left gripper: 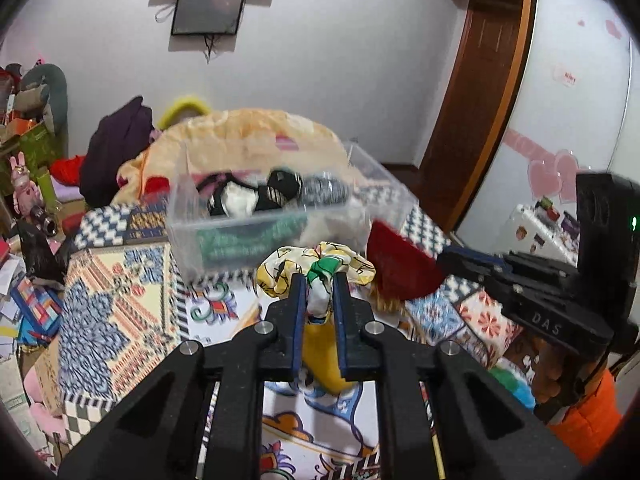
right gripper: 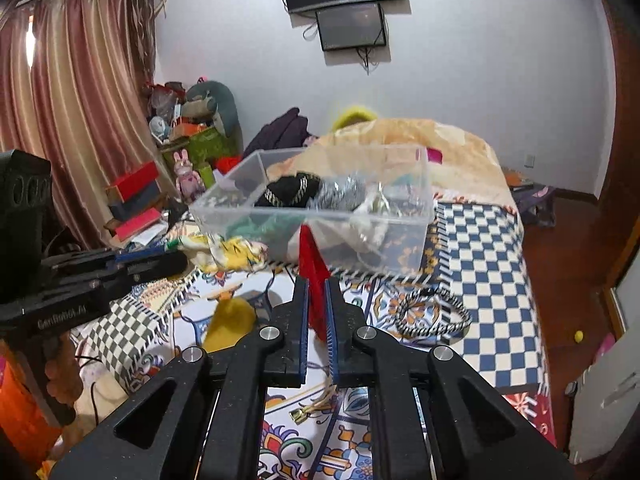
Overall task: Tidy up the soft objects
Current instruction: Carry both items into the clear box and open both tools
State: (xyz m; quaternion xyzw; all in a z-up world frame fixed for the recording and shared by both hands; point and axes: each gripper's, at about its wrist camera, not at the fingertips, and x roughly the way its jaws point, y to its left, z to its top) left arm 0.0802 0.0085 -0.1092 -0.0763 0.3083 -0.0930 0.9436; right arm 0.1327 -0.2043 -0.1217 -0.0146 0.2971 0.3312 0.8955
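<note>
Both views are evenly and fairly brightly lit by soft indoor light, with no hard shadows. The clear bin [left gripper: 280, 216] and the cloth near it are smeared by motion blur, while the black fingers [left gripper: 298, 320] close to the lens stay sharp. Fisheye distortion bends the wardrobe [left gripper: 560, 100] and curtain [right gripper: 72, 100] (strongest at the rims), and dark vignetting fills the corners. The wall [right gripper: 480, 80] looks slightly washed out.

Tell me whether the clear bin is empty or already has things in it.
Partly filled. The clear bin already holds a black gold-trimmed item, a green fabric and other soft pieces; its top is open, with no lid on it.
</note>
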